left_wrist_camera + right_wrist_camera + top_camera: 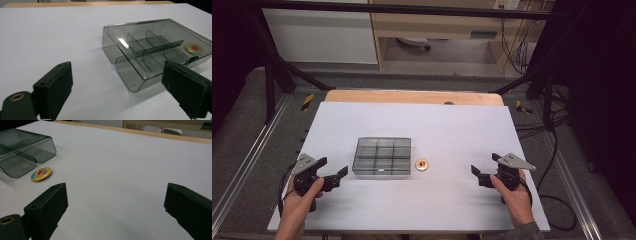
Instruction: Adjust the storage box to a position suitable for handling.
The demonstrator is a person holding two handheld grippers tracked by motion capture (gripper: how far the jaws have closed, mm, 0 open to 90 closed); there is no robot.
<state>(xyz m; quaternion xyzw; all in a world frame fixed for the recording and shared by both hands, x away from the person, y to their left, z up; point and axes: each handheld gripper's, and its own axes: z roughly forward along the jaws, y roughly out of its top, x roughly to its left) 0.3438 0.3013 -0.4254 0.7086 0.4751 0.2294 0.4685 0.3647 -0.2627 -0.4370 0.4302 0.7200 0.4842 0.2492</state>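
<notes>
A smoky clear plastic box [381, 156] with inner dividers and a shut lid lies in the middle of the white table. Just to its right lies a small round yellow badge [421, 164] with a red picture. My left gripper [334, 171] rests at the front left, pointed at the box [150, 52], jaws wide apart and empty. The badge [194, 48] shows through the box from there. At the front right, my right gripper [484, 167] is open with nothing in it, and faces the badge [41, 174] and the box's corner [25, 152].
The white sheet [412, 125] covers a wooden table whose far edge [412, 96] shows beyond it. Metal frame rails [247, 160] run along both sides, and cables [557, 150] hang at the right. A cabinet and shelves stand on the floor behind.
</notes>
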